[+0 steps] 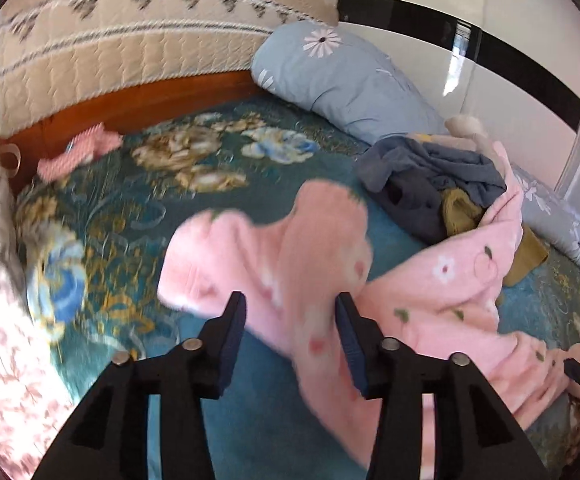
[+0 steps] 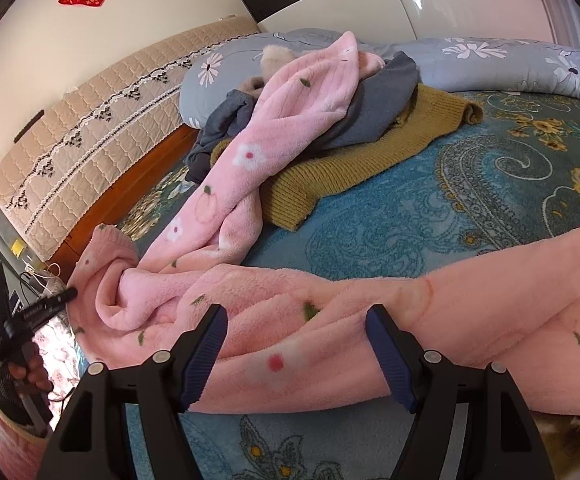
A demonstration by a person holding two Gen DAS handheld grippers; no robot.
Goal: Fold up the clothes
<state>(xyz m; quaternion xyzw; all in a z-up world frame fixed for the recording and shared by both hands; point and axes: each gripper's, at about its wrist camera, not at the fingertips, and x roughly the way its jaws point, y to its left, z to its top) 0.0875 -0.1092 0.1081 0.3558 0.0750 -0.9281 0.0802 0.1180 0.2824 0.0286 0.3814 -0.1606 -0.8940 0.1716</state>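
A pink fleece garment [image 1: 442,280] with flowers lies stretched across the teal blanket [image 1: 273,420]. One blurred end of it [image 1: 273,256] hangs between the fingers of my left gripper [image 1: 290,316], which is open; the pads do not clamp it. In the right wrist view the same garment [image 2: 470,308] runs as a thick band across the front. My right gripper [image 2: 296,344] stands open and wide over that band, with fleece filling the gap between its fingers. The garment's far part climbs onto a clothes pile [image 2: 330,112].
The pile holds a grey-blue garment [image 2: 386,100] and a mustard knit sweater [image 2: 354,168]. Blue flowered pillows [image 1: 342,76] line the wardrobe side, and a quilted headboard [image 1: 109,52] stands behind. A small pink cloth [image 1: 77,152] lies near it. A person's hand [image 2: 29,372] holds the left gripper.
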